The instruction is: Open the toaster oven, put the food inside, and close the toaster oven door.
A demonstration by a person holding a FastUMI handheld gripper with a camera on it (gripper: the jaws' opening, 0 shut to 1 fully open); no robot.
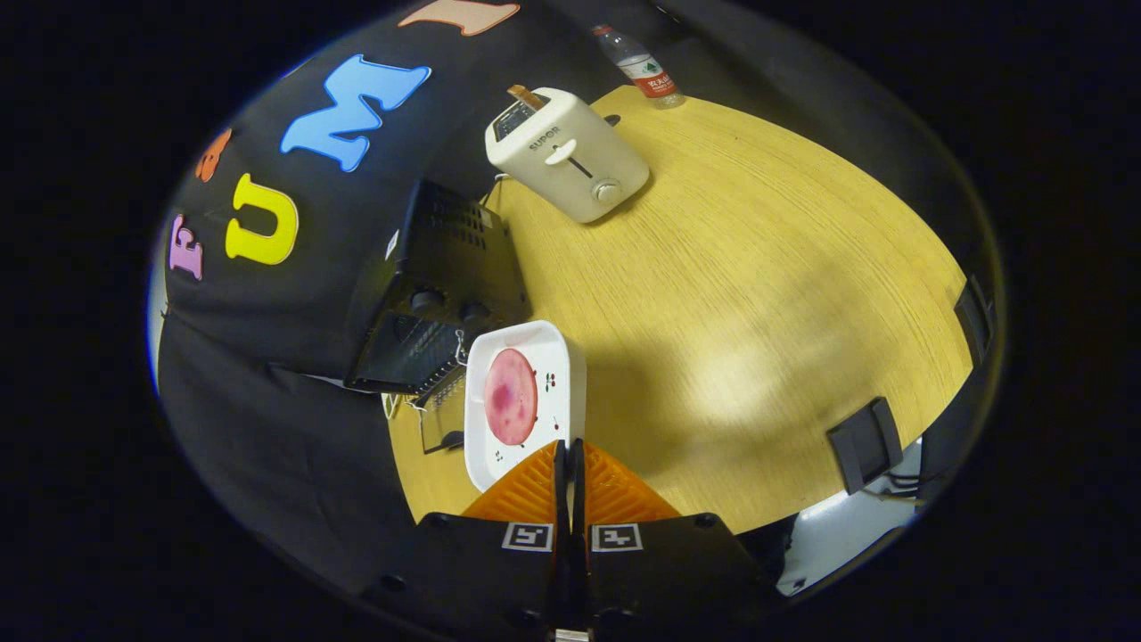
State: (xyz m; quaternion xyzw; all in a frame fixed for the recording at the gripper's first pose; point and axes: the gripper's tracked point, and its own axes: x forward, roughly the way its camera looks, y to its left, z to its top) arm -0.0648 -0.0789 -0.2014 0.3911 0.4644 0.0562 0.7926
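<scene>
Fingers of tongs [569, 464] closed together at lower centre of frame, pinching near rim of white plate [524, 401]. Plate extends straight ahead of tips, long axis running away from them, one round pink slice of food [511, 397] on it. Toaster oven [437, 294] just left of plate, door [441, 415] down. Count: one oven, one plate, one toaster [568, 152], one bottle [639, 67].

Toaster oven [437, 294]: black. Plate [526, 401]: white, small cherry print. Food slice [511, 397]: mottled pink-red. Toaster [568, 156]: cream. Table [758, 294]: pale yellow woodgrain. Water bottle [640, 67]: clear, red-and-white label.
</scene>
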